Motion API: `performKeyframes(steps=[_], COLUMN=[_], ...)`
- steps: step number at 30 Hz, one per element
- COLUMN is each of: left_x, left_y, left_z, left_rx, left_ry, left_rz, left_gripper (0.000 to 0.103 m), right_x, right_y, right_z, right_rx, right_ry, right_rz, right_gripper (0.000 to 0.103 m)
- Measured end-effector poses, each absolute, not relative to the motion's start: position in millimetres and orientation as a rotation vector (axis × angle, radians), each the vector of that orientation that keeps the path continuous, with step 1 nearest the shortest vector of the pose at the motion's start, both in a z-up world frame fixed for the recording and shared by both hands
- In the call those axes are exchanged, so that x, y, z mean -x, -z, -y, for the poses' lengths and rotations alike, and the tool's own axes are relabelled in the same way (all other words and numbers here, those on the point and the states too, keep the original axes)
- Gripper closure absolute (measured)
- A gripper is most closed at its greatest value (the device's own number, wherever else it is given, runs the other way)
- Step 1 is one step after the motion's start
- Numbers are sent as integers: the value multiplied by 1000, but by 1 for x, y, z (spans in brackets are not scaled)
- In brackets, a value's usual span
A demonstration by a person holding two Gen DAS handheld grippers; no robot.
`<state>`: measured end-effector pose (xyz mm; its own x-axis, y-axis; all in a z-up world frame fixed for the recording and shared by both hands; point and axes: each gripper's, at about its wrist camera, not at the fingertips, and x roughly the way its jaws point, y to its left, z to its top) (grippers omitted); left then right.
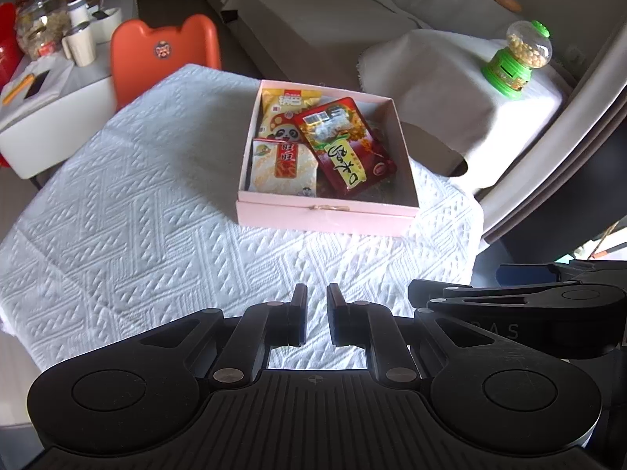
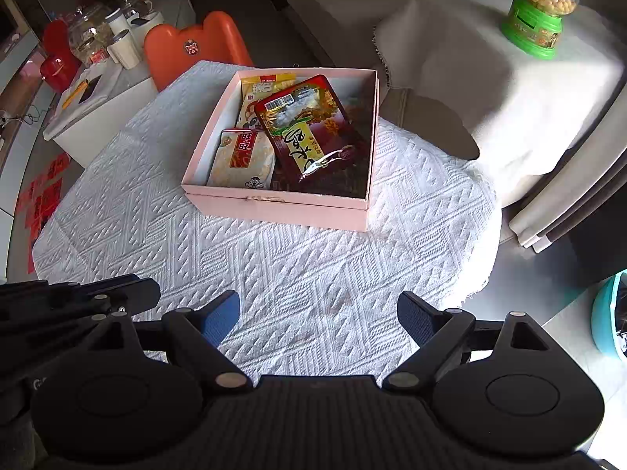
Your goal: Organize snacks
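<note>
A pink box (image 1: 325, 219) (image 2: 274, 207) stands on the white-clothed round table (image 1: 156, 235) (image 2: 313, 274). In it lie a red snack pack with a yellow label (image 1: 345, 145) (image 2: 309, 129), a white-and-red cracker pack (image 1: 284, 166) (image 2: 243, 160) and a yellow panda pack (image 1: 280, 111) (image 2: 254, 96). My left gripper (image 1: 316, 297) is empty, its fingers nearly together, near the table's front edge. My right gripper (image 2: 318, 309) is open and empty, just right of the left one.
An orange chair (image 1: 164, 55) (image 2: 196, 47) stands behind the table. A side table with jars and cups (image 1: 51, 39) (image 2: 98, 47) is at the far left. A green candy dispenser (image 1: 521, 58) (image 2: 542, 11) sits on a cloth-covered stand at the right.
</note>
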<state>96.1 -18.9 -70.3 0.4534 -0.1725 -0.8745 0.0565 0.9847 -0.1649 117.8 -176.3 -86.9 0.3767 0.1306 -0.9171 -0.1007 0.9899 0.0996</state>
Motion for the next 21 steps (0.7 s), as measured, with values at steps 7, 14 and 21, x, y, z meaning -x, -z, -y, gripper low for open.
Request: performKeyframes(steps=[7, 14, 21], left_x=[-93, -91, -90], left_y=[69, 68, 67], left_z=[20, 20, 20], left_rx=[118, 118, 123], left_ry=[145, 144, 144], left_rz=[-1090, -1087, -1083], left_gripper=[89, 89, 89], right_x=[-113, -111, -109], right_y=[86, 84, 84], right_z=[177, 179, 180], right_rx=[-30, -31, -35], right_ry=[-144, -148, -145], right_rz=[-1174, -1171, -1171], right_gripper=[15, 15, 15])
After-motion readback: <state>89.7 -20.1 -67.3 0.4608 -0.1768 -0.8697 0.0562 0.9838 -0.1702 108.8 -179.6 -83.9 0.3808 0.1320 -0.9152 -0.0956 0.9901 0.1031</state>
